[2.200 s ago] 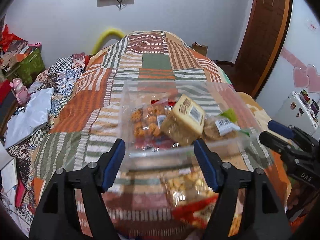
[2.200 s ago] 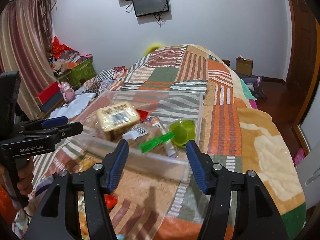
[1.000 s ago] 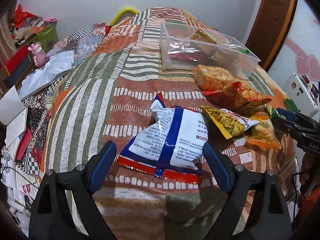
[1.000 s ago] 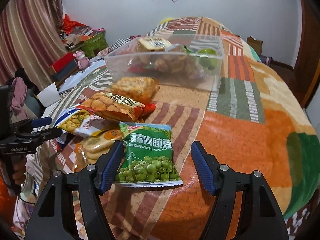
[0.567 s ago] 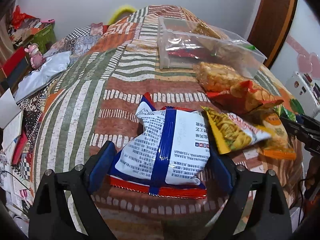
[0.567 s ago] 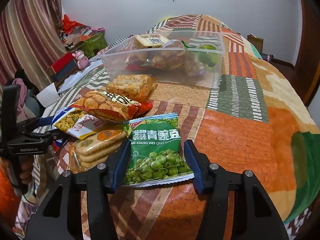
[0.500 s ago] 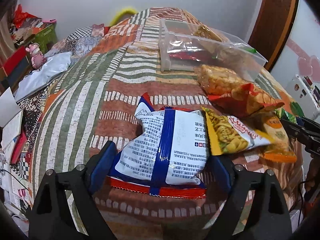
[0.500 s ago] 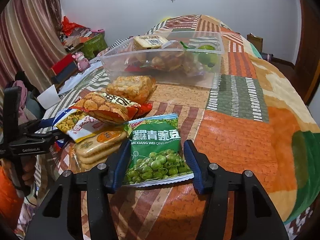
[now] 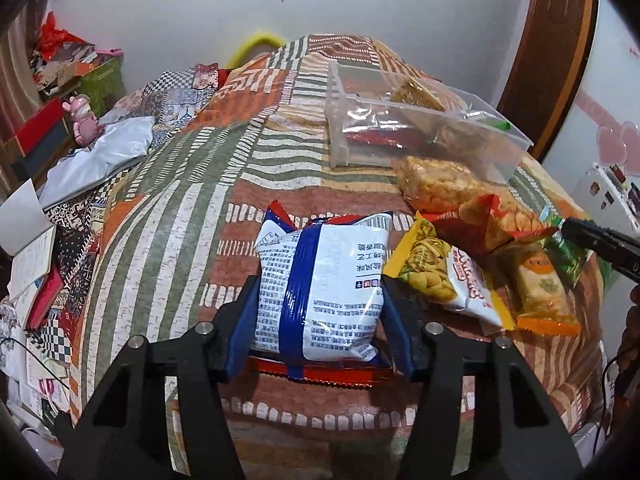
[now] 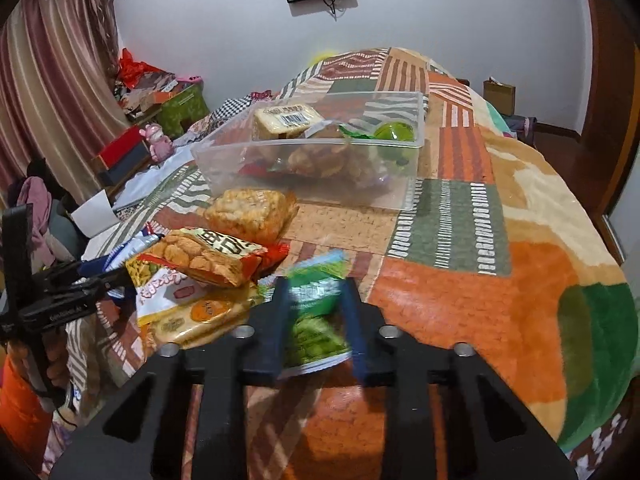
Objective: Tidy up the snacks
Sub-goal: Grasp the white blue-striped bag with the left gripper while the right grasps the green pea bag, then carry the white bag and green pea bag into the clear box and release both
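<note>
Before you, a glossy white-and-blue foil snack bag (image 9: pixel 320 292) and crinkled shiny packets (image 9: pixel 476 216) lie on a matt woven patchwork blanket (image 9: pixel 168 216); upper right, a clear smooth plastic bin (image 9: pixel 424 136).

The right gripper (image 10: pixel 318 316) has its jaws closed on the green pea packet (image 10: pixel 316 320), blurred; the clear box (image 10: pixel 408 184) of snacks stands farther on the bed (image 10: pixel 500 280); other packets lie just left.
</note>
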The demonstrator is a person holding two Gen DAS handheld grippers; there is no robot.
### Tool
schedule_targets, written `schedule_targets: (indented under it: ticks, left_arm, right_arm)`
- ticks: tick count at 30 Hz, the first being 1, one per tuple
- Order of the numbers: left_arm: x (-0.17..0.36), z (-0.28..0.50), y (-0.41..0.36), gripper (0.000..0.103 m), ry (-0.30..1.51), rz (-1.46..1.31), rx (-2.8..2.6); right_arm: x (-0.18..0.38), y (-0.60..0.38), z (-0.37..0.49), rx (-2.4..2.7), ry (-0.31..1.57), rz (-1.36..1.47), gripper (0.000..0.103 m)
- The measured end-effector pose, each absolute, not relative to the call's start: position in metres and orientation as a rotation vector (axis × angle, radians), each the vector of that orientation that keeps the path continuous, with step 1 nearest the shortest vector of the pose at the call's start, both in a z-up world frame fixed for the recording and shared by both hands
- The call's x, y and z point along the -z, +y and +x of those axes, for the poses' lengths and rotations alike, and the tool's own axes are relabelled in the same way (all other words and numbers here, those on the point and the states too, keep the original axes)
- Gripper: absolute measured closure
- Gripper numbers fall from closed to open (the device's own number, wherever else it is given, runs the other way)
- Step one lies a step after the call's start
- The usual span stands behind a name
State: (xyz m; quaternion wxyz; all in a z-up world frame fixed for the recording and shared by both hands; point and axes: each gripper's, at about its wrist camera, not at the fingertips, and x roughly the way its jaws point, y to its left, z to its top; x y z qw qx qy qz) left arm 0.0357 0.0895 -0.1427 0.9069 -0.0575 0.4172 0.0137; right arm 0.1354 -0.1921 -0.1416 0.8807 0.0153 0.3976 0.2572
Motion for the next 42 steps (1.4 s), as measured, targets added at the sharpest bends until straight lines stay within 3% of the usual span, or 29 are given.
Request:
schedule_targets:
  ticks: [4, 9, 16, 18, 42]
  left_arm:
    - [0.138, 0.035, 0.095, 0.048, 0.846, -0.134, -0.048]
    - [0.136, 0.035, 0.101, 0.049, 0.841, -0.152, -0.063]
    - [0.129, 0.034, 0.103, 0.049, 0.821, -0.176, -0.07]
    - [0.126, 0.035, 0.104, 0.049, 0.813, -0.188, -0.066]
    - [0.07, 0.096, 0.076, 0.049, 0.677, -0.196, 0.02]
  right_arm:
    - [0.147, -0.197, 0.139, -0.532, 0.861, 0.048, 0.079]
    - [0.154, -0.199, 0.141, -0.545, 0.883, 0.071, 0.043]
    - [0.168, -0.18, 0.143, -0.566, 0.902, -0.004, 0.043]
    - [0.168, -0.179, 0.144, -0.553, 0.891, -0.014, 0.053]
    - [0.101, -0.204, 0.177, -0.497, 0.681, 0.074, 0.055]
